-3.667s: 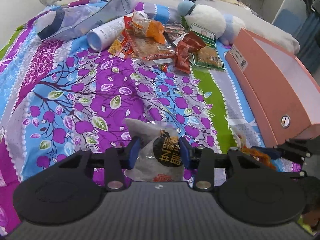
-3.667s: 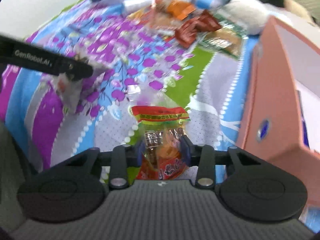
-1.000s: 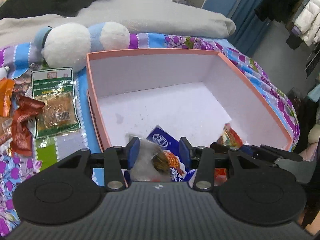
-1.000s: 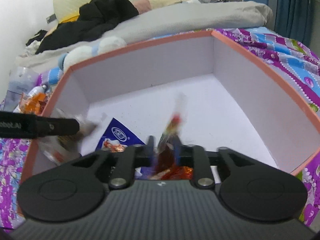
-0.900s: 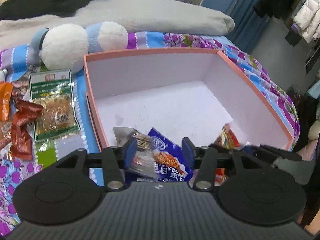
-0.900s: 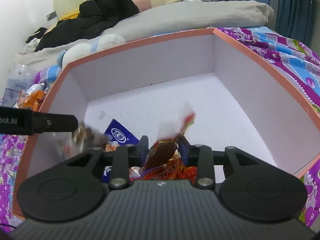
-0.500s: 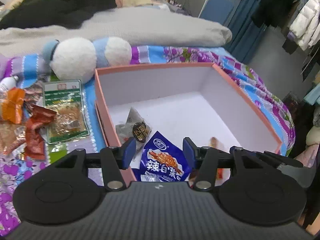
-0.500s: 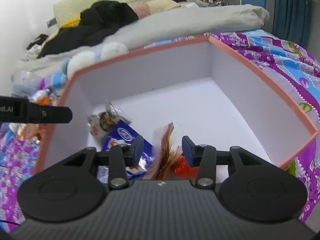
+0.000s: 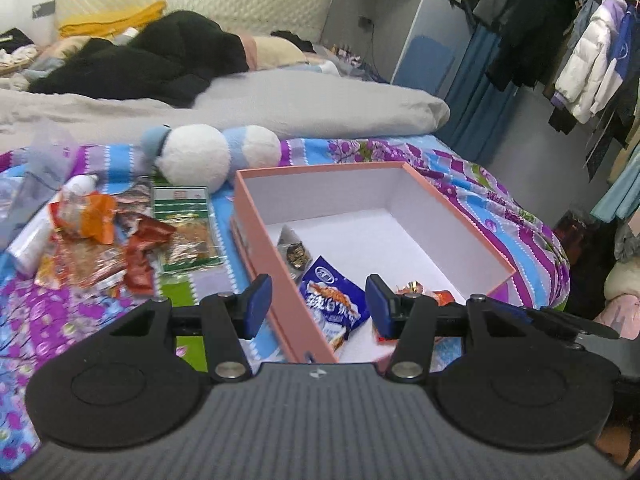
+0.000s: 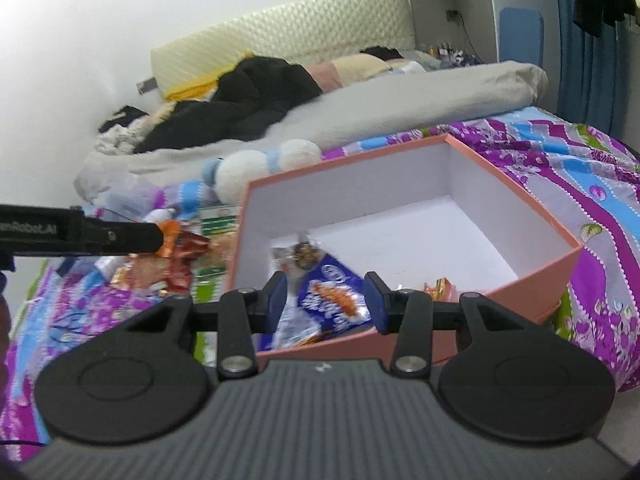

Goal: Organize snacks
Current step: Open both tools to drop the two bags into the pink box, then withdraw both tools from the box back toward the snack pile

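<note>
Sitting in the box (image 9: 460,236), three snacks (image 9: 334,304) cluster at its 7 o'clock corner, nearest us. More packets (image 9: 140,248) wait at 9 o'clock on the bed (image 9: 500,200). Our left claw (image 9: 318,304) and right claw (image 10: 324,294) hang wide, empty, ready.

Right tool (image 10: 325,294) gapes empty — pink box (image 10: 516,200) holds snack packets (image 10: 328,300).

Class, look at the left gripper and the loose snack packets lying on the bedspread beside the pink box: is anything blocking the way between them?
Nothing visible does. The left gripper is open and empty above the pink box wall; the snack packets lie uncovered on the bedspread to its left.
</note>
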